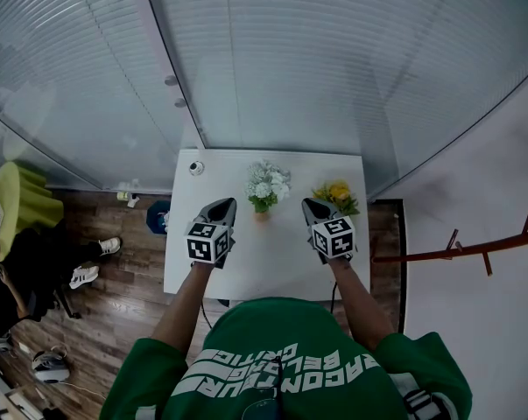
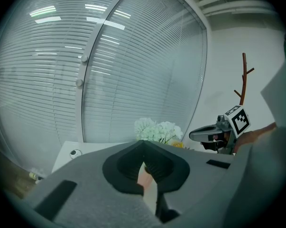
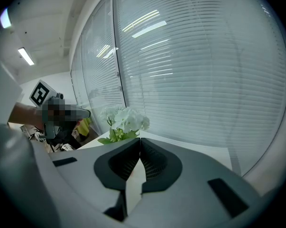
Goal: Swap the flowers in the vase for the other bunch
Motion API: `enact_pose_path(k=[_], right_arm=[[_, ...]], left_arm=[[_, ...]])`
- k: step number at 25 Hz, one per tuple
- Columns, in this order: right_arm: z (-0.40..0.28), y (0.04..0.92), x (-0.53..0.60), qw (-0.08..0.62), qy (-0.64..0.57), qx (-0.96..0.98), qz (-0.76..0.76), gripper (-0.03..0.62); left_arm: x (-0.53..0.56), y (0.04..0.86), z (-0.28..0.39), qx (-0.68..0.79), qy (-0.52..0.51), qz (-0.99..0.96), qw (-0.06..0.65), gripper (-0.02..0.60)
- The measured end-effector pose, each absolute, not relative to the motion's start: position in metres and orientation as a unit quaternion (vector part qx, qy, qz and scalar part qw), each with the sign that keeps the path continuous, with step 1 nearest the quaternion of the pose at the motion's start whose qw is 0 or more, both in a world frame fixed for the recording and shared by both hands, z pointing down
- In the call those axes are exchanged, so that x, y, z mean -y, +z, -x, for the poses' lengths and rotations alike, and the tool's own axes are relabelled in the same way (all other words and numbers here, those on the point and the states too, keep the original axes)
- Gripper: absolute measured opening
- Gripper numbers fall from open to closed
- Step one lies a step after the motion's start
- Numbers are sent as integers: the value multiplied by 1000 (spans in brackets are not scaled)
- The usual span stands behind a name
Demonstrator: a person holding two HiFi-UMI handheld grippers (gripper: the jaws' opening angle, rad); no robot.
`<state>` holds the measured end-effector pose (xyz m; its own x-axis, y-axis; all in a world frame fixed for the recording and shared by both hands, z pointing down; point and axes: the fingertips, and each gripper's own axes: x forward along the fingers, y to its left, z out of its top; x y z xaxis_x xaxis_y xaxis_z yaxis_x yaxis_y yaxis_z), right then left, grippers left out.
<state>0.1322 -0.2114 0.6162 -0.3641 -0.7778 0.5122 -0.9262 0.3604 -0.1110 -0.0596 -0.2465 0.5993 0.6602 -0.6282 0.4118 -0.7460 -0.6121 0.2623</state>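
A bunch of white flowers [image 1: 268,185] stands in a small vase [image 1: 262,215] at the middle of the white table [image 1: 264,261]. A yellow bunch [image 1: 335,194] lies on the table to its right. My left gripper [image 1: 225,205] hovers just left of the vase, jaws shut and empty. My right gripper [image 1: 311,205] hovers between the vase and the yellow bunch, also shut with nothing in it. In the left gripper view the shut gripper [image 2: 143,144] points at the white flowers [image 2: 157,130], with the right gripper [image 2: 207,134] beyond. In the right gripper view the shut gripper [image 3: 139,142] sits below the white flowers [image 3: 126,120].
A small round object [image 1: 196,168] sits at the table's far left corner. A glass wall with blinds [image 1: 316,59] runs behind the table. A brown branch-like rack [image 1: 456,250] stands at the right. Shoes [image 1: 93,261] and a yellow-green chair [image 1: 18,201] are on the floor at the left.
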Motion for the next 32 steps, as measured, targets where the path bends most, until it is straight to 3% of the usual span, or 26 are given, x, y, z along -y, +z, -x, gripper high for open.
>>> enact_pose_path(k=[32], right_arm=[[-132, 620, 215, 200, 190, 804, -527, 14]], left_arm=[[249, 604, 67, 392, 145, -883, 215, 8]])
